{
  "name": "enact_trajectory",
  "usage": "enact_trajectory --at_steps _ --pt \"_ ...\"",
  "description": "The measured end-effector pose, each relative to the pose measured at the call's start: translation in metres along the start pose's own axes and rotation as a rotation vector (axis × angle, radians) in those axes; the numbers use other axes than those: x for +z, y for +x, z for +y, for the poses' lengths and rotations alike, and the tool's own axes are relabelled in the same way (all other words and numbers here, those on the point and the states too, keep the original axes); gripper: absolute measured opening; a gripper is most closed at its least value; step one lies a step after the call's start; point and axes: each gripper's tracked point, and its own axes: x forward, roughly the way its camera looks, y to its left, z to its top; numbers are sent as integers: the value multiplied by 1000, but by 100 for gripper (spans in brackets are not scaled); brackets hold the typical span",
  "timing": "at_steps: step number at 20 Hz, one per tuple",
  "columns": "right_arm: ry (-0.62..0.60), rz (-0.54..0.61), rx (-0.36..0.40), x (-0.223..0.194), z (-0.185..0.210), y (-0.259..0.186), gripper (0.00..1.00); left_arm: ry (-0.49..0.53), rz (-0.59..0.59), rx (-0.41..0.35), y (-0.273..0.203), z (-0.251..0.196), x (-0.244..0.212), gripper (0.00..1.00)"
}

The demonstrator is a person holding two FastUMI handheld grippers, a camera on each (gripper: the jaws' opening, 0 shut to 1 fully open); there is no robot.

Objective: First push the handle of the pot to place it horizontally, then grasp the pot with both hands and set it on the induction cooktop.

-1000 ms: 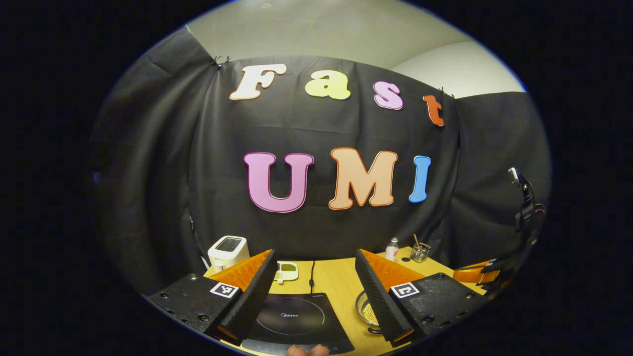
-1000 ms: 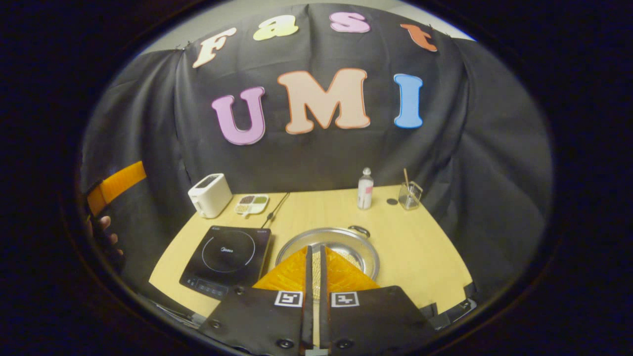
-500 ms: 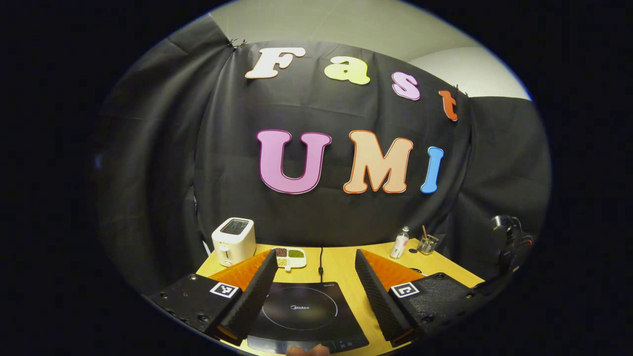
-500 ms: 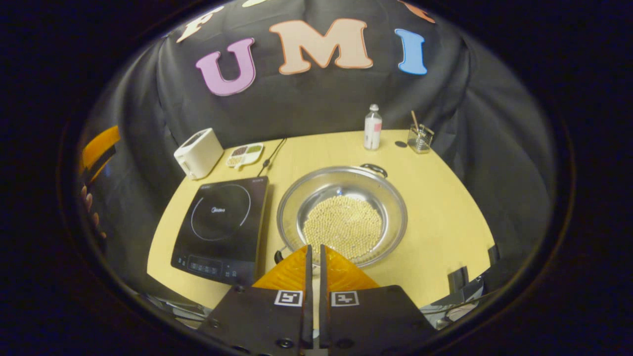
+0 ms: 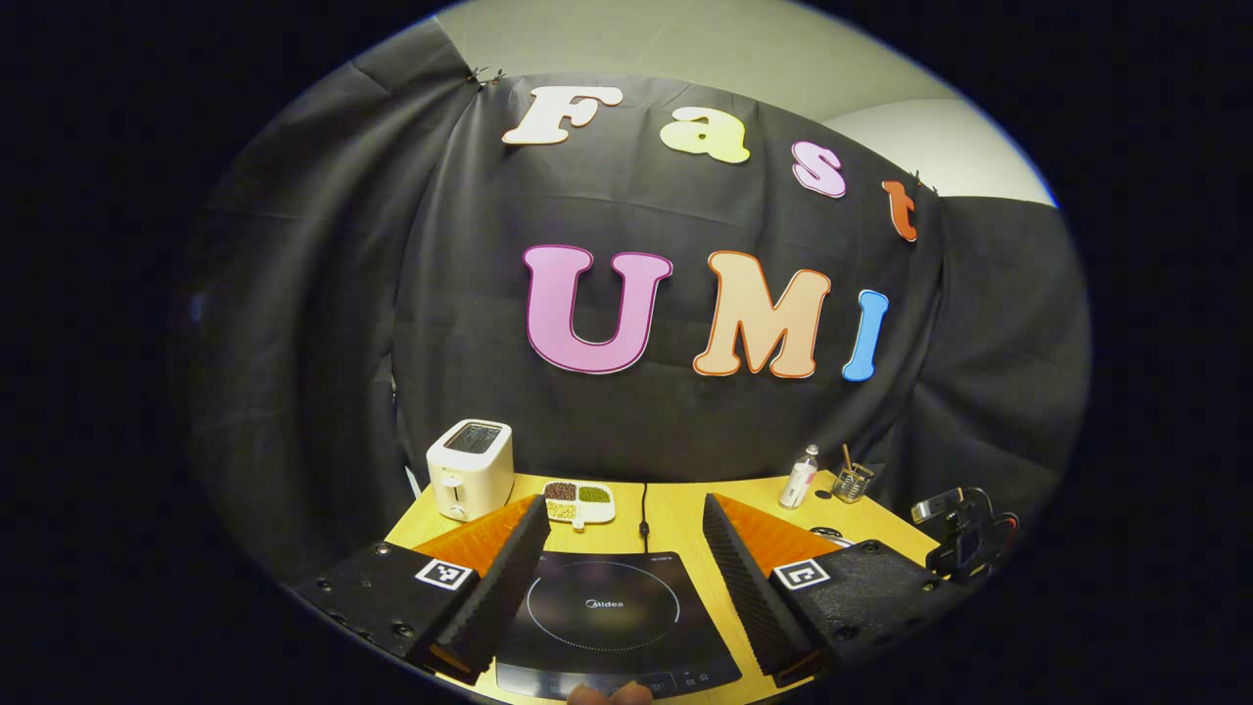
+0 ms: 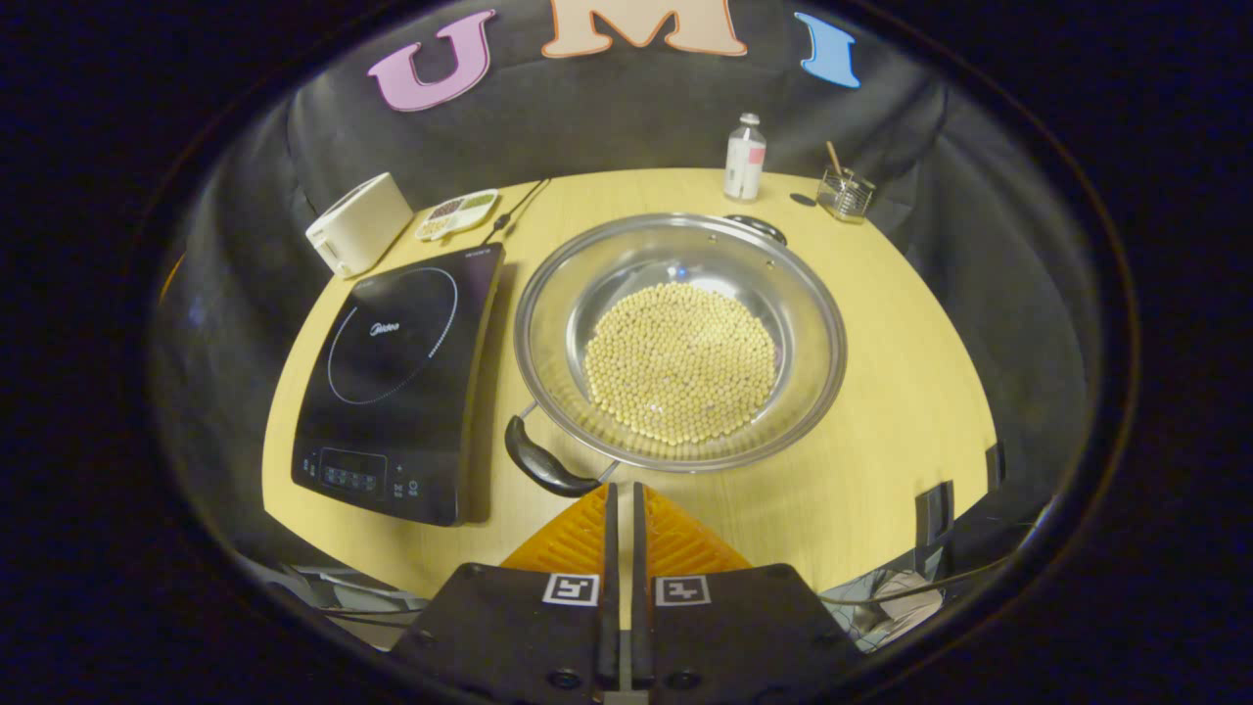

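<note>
Right hand-held gripper (image 6: 621,494) was closed tight with nothing in it, its two orange fingers almost touching. It hung just above the worktop (image 6: 881,392), close to the pot's near handle (image 6: 544,467).

In the right gripper view, the big shiny metal pot (image 6: 680,338) sat in the middle of the worktop, full of little yellow beans (image 6: 680,362). Its black near handle stuck out at about 7 o'clock from the pot. Its far handle (image 6: 756,226) stuck out at about 1 o'clock. So the handles were not yet lined up sideways. The induction cooktop (image 6: 396,377) lay just beside the pot, at its 9 o'clock, with nothing on it.

Left hand-held gripper (image 5: 622,587) was wide open and empty, held above the cooktop.

The pot would probably feel heavy with all those beans, and its smooth metal sides would be slippery. It is stiff, so a push on the near handle should turn the whole pot. The best places to hold it are the two handles, one for each hand-held gripper, kept level so no beans roll out.
</note>
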Motion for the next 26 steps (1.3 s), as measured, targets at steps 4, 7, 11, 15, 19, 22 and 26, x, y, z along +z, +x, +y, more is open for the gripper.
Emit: enact_trajectory --at_steps 4,7,11,15,19,22,26 --pt "40 64 -23 -9 -3 24 7 -5 0 8 1 7 -1 93" --pt "68 86 -30 -11 -3 36 6 -14 2 16 1 10 -3 96" --pt "63 85 -22 -10 6 38 3 -32 5 30 -1 15 -6 96" --pt "96 95 19 -5 26 41 0 -40 16 43 -2 20 -11 96" --pt "129 84 29 6 46 49 3 -42 21 40 -4 20 -12 96" --pt "153 81 40 15 62 56 3 -38 20 43 -5 20 -11 96" --pt "242 85 39 26 79 65 0 -50 29 50 -9 23 -17 96"
